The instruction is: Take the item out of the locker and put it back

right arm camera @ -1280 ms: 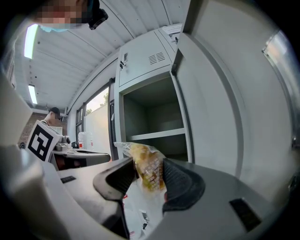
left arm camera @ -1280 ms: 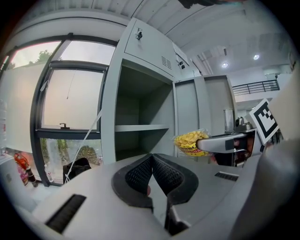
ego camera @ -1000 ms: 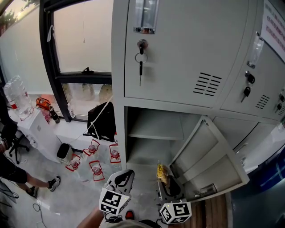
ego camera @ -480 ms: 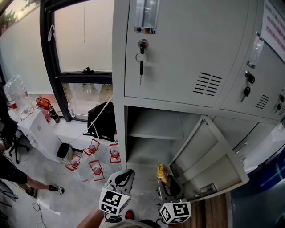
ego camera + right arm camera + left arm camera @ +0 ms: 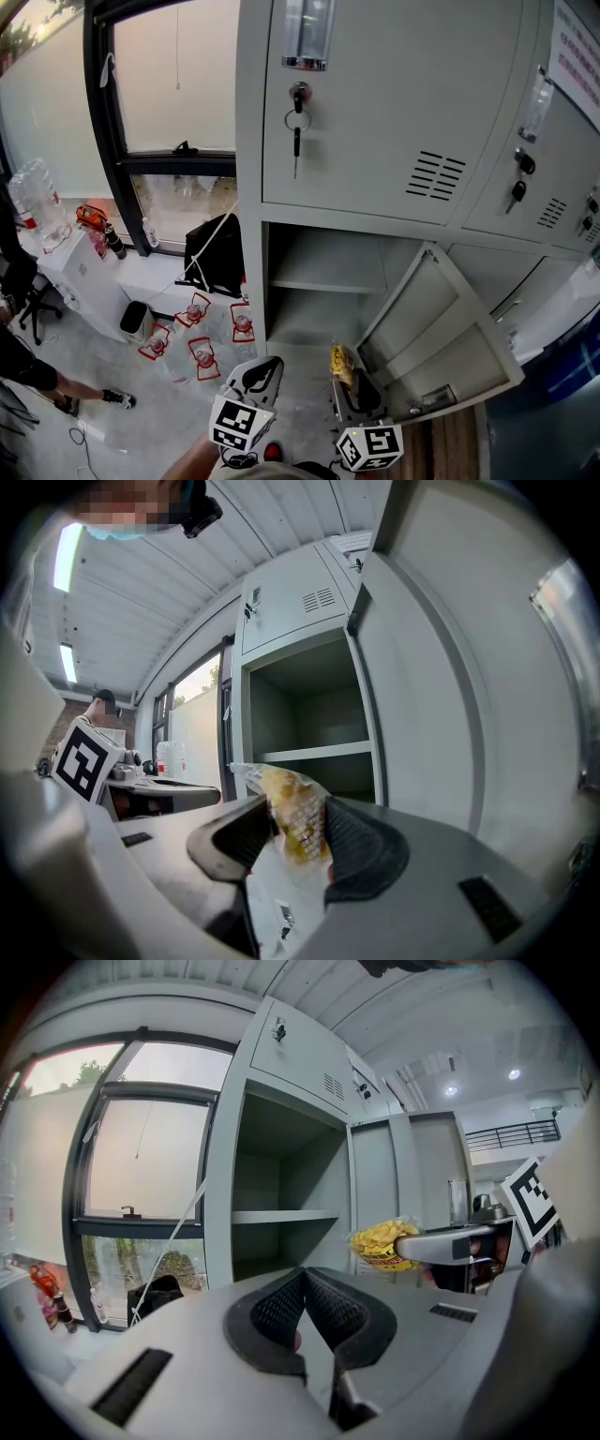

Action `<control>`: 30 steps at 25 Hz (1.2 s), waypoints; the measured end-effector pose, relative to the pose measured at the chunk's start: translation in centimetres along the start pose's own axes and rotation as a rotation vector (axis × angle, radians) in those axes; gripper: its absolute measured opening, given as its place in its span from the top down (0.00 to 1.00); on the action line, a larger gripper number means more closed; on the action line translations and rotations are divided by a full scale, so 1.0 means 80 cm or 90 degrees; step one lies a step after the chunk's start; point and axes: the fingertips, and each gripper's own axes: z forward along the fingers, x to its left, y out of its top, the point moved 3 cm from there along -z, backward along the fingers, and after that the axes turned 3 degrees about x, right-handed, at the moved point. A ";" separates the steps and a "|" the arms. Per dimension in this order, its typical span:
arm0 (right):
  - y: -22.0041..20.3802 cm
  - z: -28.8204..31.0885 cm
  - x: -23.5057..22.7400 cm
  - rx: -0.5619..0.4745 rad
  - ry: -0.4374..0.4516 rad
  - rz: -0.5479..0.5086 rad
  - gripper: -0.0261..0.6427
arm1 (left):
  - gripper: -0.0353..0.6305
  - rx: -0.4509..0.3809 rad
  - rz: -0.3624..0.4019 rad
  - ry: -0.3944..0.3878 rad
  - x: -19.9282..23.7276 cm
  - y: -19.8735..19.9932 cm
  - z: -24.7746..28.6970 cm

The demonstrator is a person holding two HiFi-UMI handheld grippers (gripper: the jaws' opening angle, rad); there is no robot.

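Observation:
The grey locker (image 5: 375,150) has its lower compartment (image 5: 323,281) open and bare inside, with one shelf (image 5: 328,277) across it; its door (image 5: 441,337) swings out to the right. My right gripper (image 5: 345,370) is shut on a small clear bag of yellow snacks (image 5: 341,364), held in front of the opening. In the right gripper view the bag (image 5: 295,822) sits pinched between the pads of that gripper (image 5: 295,841). My left gripper (image 5: 255,377) hangs to the left of it, shut and holding nothing (image 5: 302,1309). The left gripper view shows the snack bag (image 5: 382,1241) off to the right.
Upper locker doors carry keys (image 5: 297,122) in their locks. Left of the locker a dark-framed window (image 5: 141,112) stands over a sill with a black bag (image 5: 214,251). Red and white packets (image 5: 197,347) lie on the floor. A person's leg (image 5: 56,384) shows at far left.
Both grippers and the bag stay where they were. The person's foot at the far left has shifted a little.

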 end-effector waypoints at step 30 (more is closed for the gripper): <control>0.160 0.139 0.060 -0.088 0.072 -0.285 0.68 | 0.91 -0.012 -0.004 0.076 0.054 0.008 -0.027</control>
